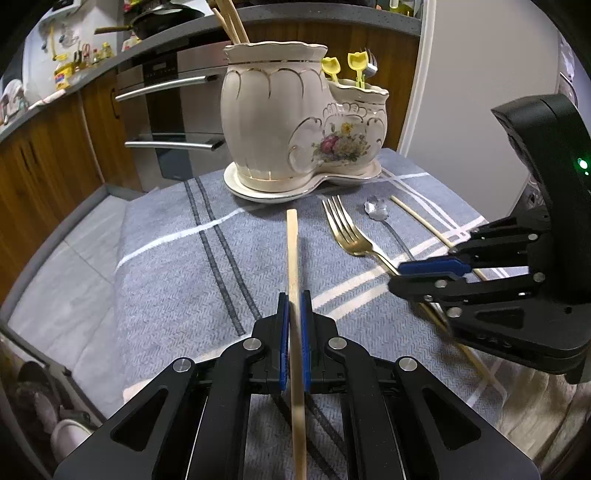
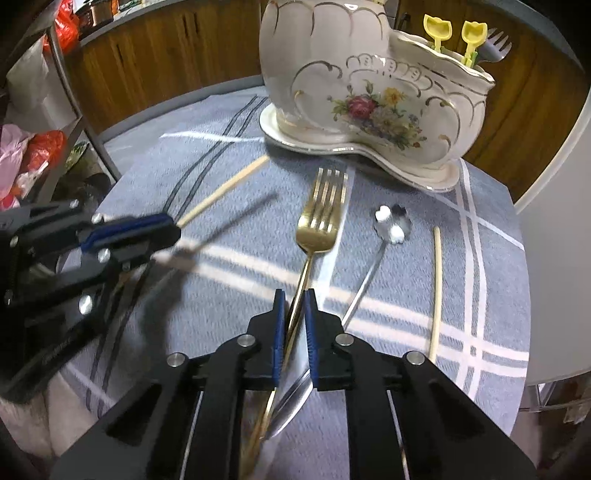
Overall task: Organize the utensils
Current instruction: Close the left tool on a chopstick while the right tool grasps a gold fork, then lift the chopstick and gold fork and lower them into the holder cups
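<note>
My left gripper (image 1: 294,301) is shut on a wooden chopstick (image 1: 293,251) and holds it above the cloth; it also shows in the right wrist view (image 2: 170,230) with the chopstick (image 2: 225,190). My right gripper (image 2: 294,299) is shut on the handle of a gold fork (image 2: 321,218), tines toward the holder; it also shows in the left wrist view (image 1: 399,275) by the fork (image 1: 345,229). A cream floral ceramic utensil holder (image 1: 295,122) stands at the back on its saucer. A silver flower spoon (image 2: 391,225) and a second chopstick (image 2: 436,288) lie right of the fork.
A blue-grey striped cloth (image 1: 177,266) covers the round table. The holder's tall part has wooden chopsticks (image 1: 231,22); its low part has yellow tulip picks (image 2: 437,31) and a fork (image 2: 496,44). Cabinets and an oven (image 1: 170,110) stand behind.
</note>
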Motion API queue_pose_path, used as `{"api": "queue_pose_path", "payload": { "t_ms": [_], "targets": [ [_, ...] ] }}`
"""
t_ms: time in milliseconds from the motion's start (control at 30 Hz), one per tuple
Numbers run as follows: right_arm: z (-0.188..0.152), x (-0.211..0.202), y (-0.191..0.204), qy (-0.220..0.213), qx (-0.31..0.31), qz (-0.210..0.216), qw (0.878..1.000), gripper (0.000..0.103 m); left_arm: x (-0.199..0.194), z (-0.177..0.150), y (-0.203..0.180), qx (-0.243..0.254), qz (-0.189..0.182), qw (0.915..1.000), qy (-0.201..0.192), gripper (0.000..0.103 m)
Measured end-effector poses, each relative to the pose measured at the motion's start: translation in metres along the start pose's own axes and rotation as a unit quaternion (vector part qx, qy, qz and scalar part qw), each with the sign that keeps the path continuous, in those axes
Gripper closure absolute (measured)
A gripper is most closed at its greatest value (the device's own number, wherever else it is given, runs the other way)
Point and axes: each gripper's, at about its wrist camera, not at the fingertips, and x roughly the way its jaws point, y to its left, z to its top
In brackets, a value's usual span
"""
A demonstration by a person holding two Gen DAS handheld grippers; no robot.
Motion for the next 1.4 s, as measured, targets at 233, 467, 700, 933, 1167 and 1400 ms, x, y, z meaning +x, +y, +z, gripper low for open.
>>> {"api": "queue_pose_path", "payload": {
  "t_ms": [233, 467, 700, 933, 1167, 1400],
  "targets": [
    [0.003, 0.002, -0.008, 0.003, 0.012, 0.000, 1.000, 0.088, 0.004, 0.000, -0.002, 0.000, 0.000, 1.0000, 0.004, 0.096],
    [-0.001, -0.001, -0.014, -0.022, 0.031, 0.030, 0.999, 0.097, 0.002, 0.000, 0.000, -0.001, -0.007, 1.0000, -0.001, 0.096],
    [-0.019, -0.037, -0.026, -0.089, 0.046, 0.068, 0.993, 0.097, -0.001, 0.002, 0.002, -0.003, -0.008, 0.9999, -0.012, 0.096],
    [-0.036, -0.079, -0.038, -0.184, 0.043, 0.083, 0.978, 0.097, -0.012, 0.007, 0.000, -0.007, -0.005, 0.9990, -0.043, 0.096],
    [-0.046, -0.110, -0.042, -0.282, 0.023, 0.057, 0.958, 0.097, -0.036, 0.015, -0.014, 0.011, -0.013, 0.9939, -0.109, 0.096],
    [-0.040, -0.136, -0.055, -0.387, 0.022, 0.023, 0.921, 0.097, -0.061, 0.023, -0.035, 0.048, 0.001, 0.9793, -0.196, 0.096]
  ]
}}
